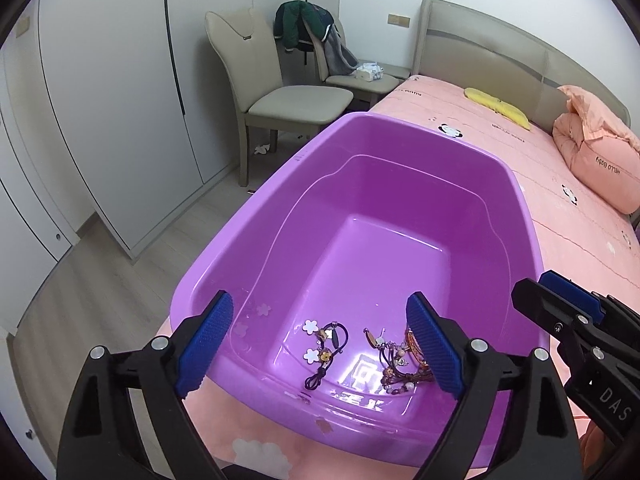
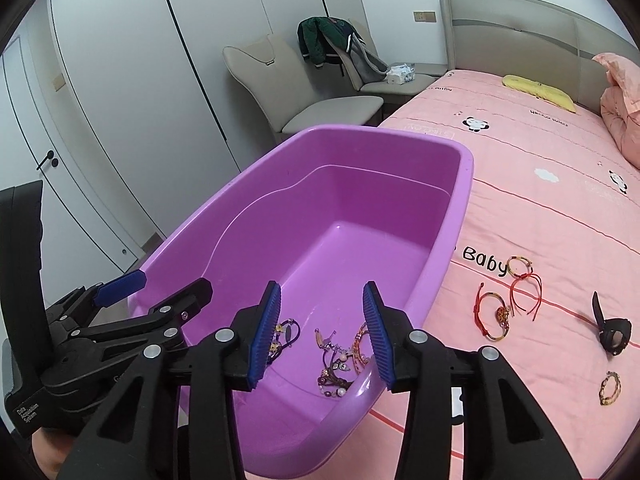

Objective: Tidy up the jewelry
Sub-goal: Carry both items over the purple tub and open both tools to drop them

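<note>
The purple tub (image 2: pixel 460 208) stands on the bed (image 2: pixel 560 208), with several bracelets (image 2: pixel 340 364) already lying at its near end. The pieces not yet sorted lie on the sheet at about 3 o'clock from the right gripper (image 2: pixel 320 336): red cord bracelets (image 2: pixel 516 292), a black watch (image 2: pixel 612 332) and a bead bracelet (image 2: pixel 610 388). So the right hand is nearer to them. Its jaws stand half spread and hold nothing. The left gripper (image 1: pixel 320 344) hovers over the tub, jaws wide apart and empty.

Purple tub (image 1: pixel 400 208), pink bedsheet (image 2: pixel 540 216) with panda print, yellow pillow (image 2: pixel 538 92), red cord bracelets (image 2: pixel 524 288), blue-padded black jaws
</note>
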A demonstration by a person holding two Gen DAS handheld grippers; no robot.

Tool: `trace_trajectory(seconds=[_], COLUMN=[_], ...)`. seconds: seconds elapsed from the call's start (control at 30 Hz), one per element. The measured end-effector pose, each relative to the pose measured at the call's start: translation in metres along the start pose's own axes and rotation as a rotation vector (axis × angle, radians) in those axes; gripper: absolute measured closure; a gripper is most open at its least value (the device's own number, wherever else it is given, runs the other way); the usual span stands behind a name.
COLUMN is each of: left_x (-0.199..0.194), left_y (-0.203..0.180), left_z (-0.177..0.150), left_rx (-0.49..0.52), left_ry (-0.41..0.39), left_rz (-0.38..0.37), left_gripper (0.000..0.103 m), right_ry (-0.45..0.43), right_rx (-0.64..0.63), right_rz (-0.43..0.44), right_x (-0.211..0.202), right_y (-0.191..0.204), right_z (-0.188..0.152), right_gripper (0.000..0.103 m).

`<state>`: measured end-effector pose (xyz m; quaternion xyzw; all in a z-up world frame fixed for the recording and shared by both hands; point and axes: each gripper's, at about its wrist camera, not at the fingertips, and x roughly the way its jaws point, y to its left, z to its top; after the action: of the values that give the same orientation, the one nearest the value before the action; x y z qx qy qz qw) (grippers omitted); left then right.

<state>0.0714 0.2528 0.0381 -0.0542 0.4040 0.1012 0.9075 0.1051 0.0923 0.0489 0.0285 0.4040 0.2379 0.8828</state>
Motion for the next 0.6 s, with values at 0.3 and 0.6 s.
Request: trace_trajectory(seconds=[0.3,0.6], left_x=[-0.013,-0.032], left_y=[-0.001,-0.011], left_z=[-0.009,-0.027], left_rx=[-0.017,-0.01], left_ry=[-0.011,-0.033], left_rz=[0.009,-0.002], left_gripper=[0.011,0.007], right_ry=[-0.013,-0.035], right_rx=[0.024,0.069], right_rz=[0.008,0.011], right_x=[-0.017,-0.038], right_y=[-0.008,-0.021], right_z=[-0.013,-0.036], right_gripper=[0.053,0.039])
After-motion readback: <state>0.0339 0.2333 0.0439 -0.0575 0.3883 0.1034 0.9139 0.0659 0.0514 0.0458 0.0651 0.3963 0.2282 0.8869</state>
